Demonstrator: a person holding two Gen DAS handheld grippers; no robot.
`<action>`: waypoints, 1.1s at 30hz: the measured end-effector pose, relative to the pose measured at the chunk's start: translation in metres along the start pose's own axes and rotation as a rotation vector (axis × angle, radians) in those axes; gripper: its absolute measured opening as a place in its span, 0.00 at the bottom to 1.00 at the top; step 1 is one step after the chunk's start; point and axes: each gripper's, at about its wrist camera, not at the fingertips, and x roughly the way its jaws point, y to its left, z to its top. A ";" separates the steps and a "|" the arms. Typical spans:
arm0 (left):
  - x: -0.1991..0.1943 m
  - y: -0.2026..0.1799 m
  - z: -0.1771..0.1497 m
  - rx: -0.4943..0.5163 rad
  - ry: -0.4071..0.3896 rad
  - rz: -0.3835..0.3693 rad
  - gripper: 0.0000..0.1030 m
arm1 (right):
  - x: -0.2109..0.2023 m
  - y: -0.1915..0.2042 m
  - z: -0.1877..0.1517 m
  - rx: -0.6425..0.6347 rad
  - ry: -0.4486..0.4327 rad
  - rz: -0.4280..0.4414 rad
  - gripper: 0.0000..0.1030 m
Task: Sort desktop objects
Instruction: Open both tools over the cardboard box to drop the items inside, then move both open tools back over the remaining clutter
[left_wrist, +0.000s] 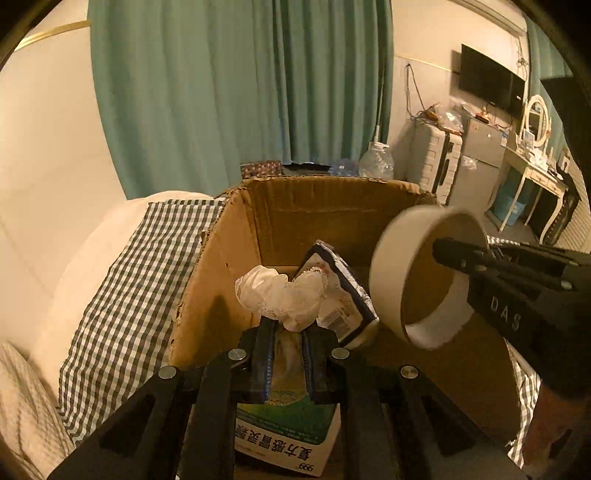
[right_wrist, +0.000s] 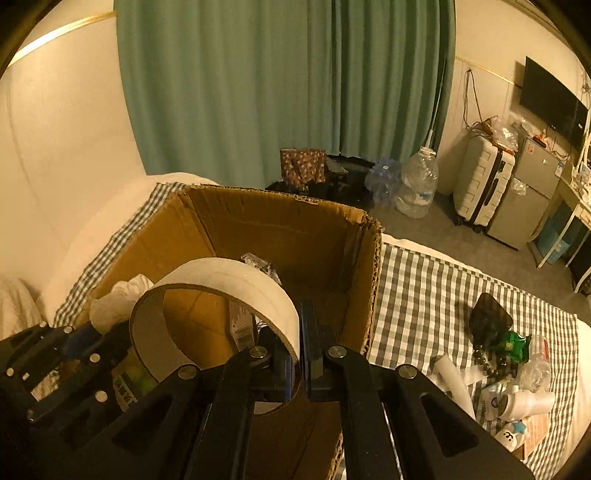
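so both grippers are hanging over the open cardboard box, which is sitting on a green-and-white checked cloth.

the left gripper is pinching a crumpled white tissue, jaws nearly closed on it, right in the lower middle of the left wrist view. under it inside the box there's a green and white medicine carton lying at the bottom of the frame, and a dark-edged foil packet leaning just right of the tissue.

the right gripper is clamping the wall of a wide roll of white tape, one finger inside the ring and one outside, jaws almost shut. the roll is sitting tilted above the box interior, left of centre in the right wrist view.

over in the lower right of that view, more stuff is waiting on the cloth, well apart from the box: a small white bottle, a green wrapper, a dark pouch and a string of dark beads.
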 end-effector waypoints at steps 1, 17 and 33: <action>-0.001 0.000 0.001 -0.003 -0.004 -0.002 0.13 | 0.001 0.002 -0.001 -0.008 0.000 -0.007 0.06; -0.026 0.003 0.013 -0.033 -0.088 0.028 0.58 | -0.013 0.002 -0.007 -0.030 0.032 -0.012 0.68; -0.051 -0.007 0.026 -0.062 -0.186 0.050 0.82 | -0.090 -0.042 -0.014 0.046 -0.118 -0.094 0.70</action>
